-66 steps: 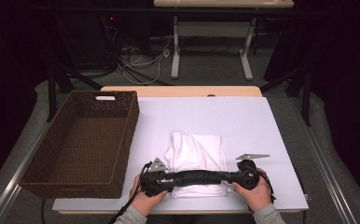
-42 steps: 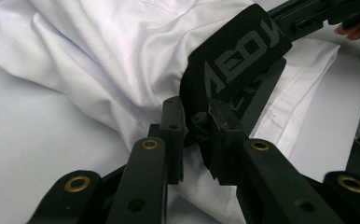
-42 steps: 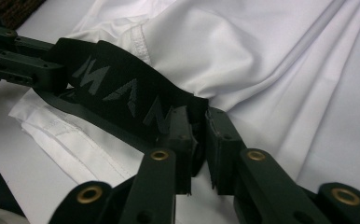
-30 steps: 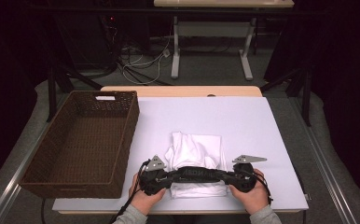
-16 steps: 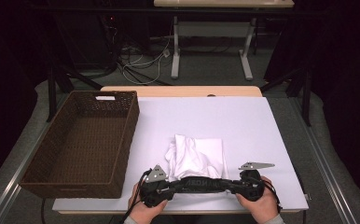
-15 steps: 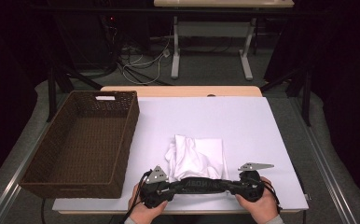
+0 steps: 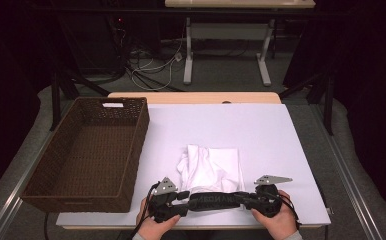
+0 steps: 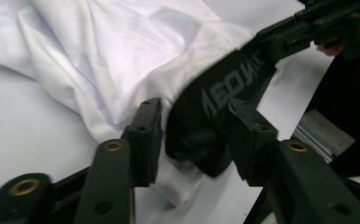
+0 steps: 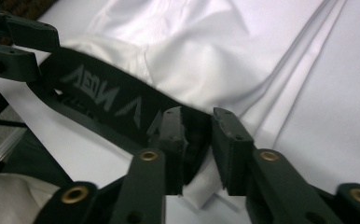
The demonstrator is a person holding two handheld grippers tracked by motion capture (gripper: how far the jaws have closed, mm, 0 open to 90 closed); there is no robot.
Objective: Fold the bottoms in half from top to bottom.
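— Waistband [image 7: 216, 201] first: where does the black band lie?
— Along the table's [image 7: 281, 130] near edge, its long axis running left to right between the left gripper [image 7: 181, 197] and right gripper [image 7: 248, 199].
— Are both clamped?
— No; the jaws have just been opening, band ends loose between them.
— And beyond?
— The white garment [image 7: 211, 167] stretches away, with the wicker basket [image 7: 88, 150] on the left.

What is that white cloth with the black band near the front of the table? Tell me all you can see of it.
The white garment looks like soft, thin fabric, crumpled and loosely folded on the white table, right of the wicker basket. Its black band, printed with pale letters, is stretched along the near edge. The left gripper and right gripper each have one end of the band between their jaws, which have just been opening, with gaps showing beside the band.
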